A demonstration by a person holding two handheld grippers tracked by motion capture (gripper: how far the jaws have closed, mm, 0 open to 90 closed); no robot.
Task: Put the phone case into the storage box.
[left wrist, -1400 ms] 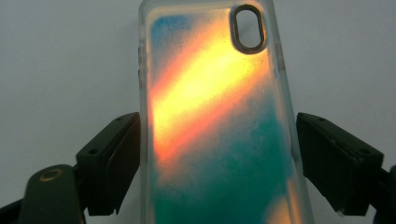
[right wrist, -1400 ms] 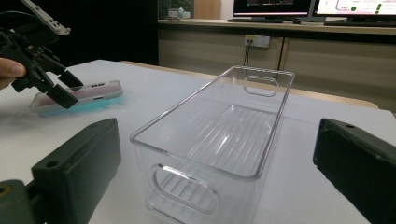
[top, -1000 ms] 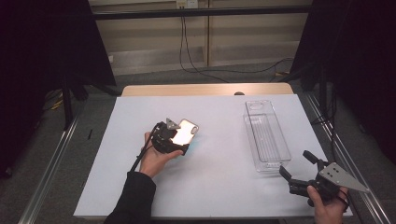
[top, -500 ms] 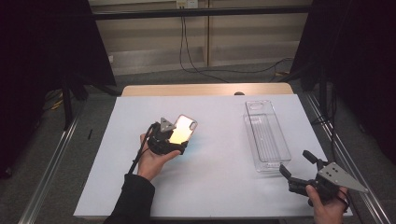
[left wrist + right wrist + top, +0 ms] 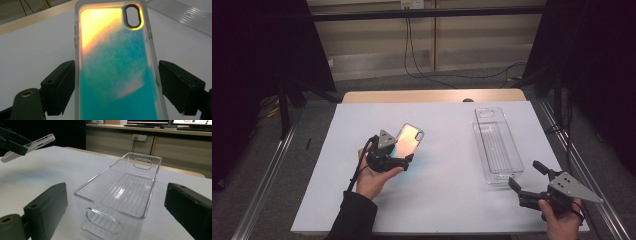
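An iridescent phone case [image 5: 408, 139], teal and orange with a clear rim, is held tilted above the white table [image 5: 447, 205]. My left gripper [image 5: 399, 149] is shut on its long sides. In the left gripper view the case [image 5: 115, 70] runs up between the two jaws of the left gripper [image 5: 116, 85], camera hole at the top. My right gripper [image 5: 524, 174] stands open near the table's front right, its jaws pointing at the near end of a clear plastic bin [image 5: 484, 150]. In the right gripper view the empty bin [image 5: 150, 195] lies beyond the right gripper [image 5: 117, 202], and the lifted case [image 5: 37, 142] is at upper left.
A wooden strip [image 5: 432, 96] runs along the table's far edge. Metal rails [image 5: 267, 175] flank the table on both sides. Cables hang down the back wall [image 5: 412, 50]. Dark curtains stand at left and right.
The left hand has lifted the phone case and carried it a little up and to the right, tipping its camera end higher. The right gripper has stayed where it was.
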